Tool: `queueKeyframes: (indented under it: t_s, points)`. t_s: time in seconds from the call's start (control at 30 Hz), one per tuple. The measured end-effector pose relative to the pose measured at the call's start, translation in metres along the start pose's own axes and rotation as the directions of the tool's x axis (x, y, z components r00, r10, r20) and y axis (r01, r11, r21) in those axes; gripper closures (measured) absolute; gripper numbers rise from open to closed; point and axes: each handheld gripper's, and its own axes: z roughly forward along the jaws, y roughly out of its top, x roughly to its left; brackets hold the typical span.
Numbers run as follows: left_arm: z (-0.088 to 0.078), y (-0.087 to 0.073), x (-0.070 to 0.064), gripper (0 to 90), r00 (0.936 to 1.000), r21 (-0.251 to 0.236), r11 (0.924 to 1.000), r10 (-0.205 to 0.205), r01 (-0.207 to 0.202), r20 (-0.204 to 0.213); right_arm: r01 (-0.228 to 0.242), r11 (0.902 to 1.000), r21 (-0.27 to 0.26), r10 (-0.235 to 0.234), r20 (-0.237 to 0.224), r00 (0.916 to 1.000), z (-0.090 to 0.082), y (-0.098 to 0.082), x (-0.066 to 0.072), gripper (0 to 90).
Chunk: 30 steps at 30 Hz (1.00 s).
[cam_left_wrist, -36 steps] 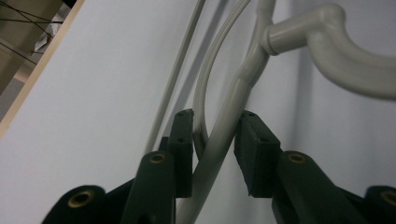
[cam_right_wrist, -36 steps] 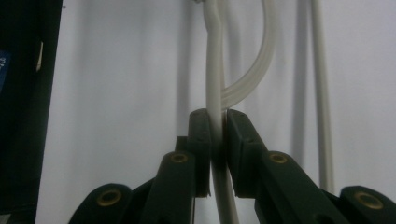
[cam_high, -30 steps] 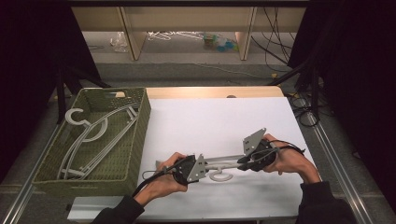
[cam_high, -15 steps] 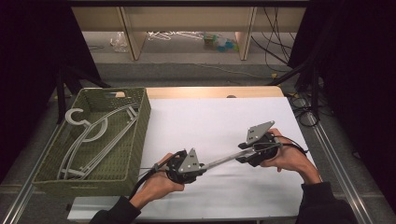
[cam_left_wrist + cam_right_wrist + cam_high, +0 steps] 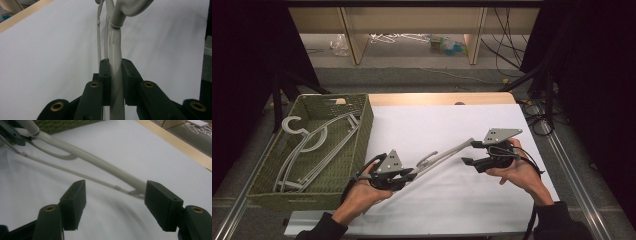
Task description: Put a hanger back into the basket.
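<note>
A grey plastic hanger (image 5: 444, 154) slants above the white sheet (image 5: 447, 120), low at the left and high at the right. My left gripper (image 5: 410, 176) is shut on its lower arm; in the left gripper view the pads (image 5: 105, 72) pinch the grey bar (image 5: 115, 50). My right gripper (image 5: 470, 152) stands open at the hanger's other end and its jaws have just been opening. In the right gripper view the hanger (image 5: 95, 160) runs between the spread jaws of the gripper (image 5: 116, 188), its tip close to the right pad (image 5: 160, 200), not pressed.
A green woven basket (image 5: 362, 125) at the left holds more grey hangers (image 5: 312, 142). The table's wooden far edge (image 5: 437, 98) lies behind the sheet. Cables and clutter lie on the floor beyond.
The right gripper's jaws opened and let go of the hanger's end. The left hand lifted and drew the hanger leftward, so it went from lying flat to slanting.
</note>
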Motion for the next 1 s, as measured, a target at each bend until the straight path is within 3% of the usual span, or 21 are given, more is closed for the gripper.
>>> queueKeyframes:
  t_s: [0.07, 0.27, 0.33, 0.47, 0.6, 0.77, 1.0]
  points:
    - [-0.01, -0.001, 0.005, 79.3, 0.9996, -0.019, 0.9995, -0.026, 0.026, -0.009, -0.003, 0.9999, -0.013, 0.003, 0.033, 0.9995, 0.003, -0.002, 0.004, 32.1]
    - [-0.028, -0.002, 0.009, 79.3, 0.9957, -0.035, 0.9959, -0.084, 0.083, -0.039, -0.004, 0.9997, -0.024, 0.005, 0.06, 0.9982, 0.007, -0.008, 0.012, 31.4]
    - [-0.036, -0.005, 0.01, 79.3, 0.9893, -0.061, 0.9881, -0.143, 0.141, -0.027, -0.006, 0.9997, -0.022, 0.007, 0.054, 0.9985, 0.008, -0.011, 0.015, 31.2]
    - [-0.043, -0.007, 0.01, 79.3, 0.989, -0.065, 0.9873, -0.146, 0.145, -0.02, -0.018, 0.999, -0.041, 0.021, 0.064, 0.9977, 0.007, -0.017, 0.02, 30.2]
    - [-0.052, -0.008, 0.009, 79.3, 0.9852, -0.088, 0.9816, -0.171, 0.169, -0.015, -0.027, 0.998, -0.057, 0.03, 0.063, 0.9976, 0.006, -0.02, 0.023, 29.2]
    - [-0.067, -0.006, 0.011, 79.3, 0.9793, -0.112, 0.9735, -0.202, 0.2, -0.011, -0.026, 0.9988, -0.043, 0.028, 0.055, 0.9981, 0.006, -0.024, 0.028, 29.1]
    - [-0.088, 0.002, 0.012, 79.3, 0.9759, -0.127, 0.9678, -0.218, 0.217, 0.008, -0.021, 0.9994, -0.028, 0.023, 0.04, 0.999, 0.007, -0.029, 0.033, 28.9]
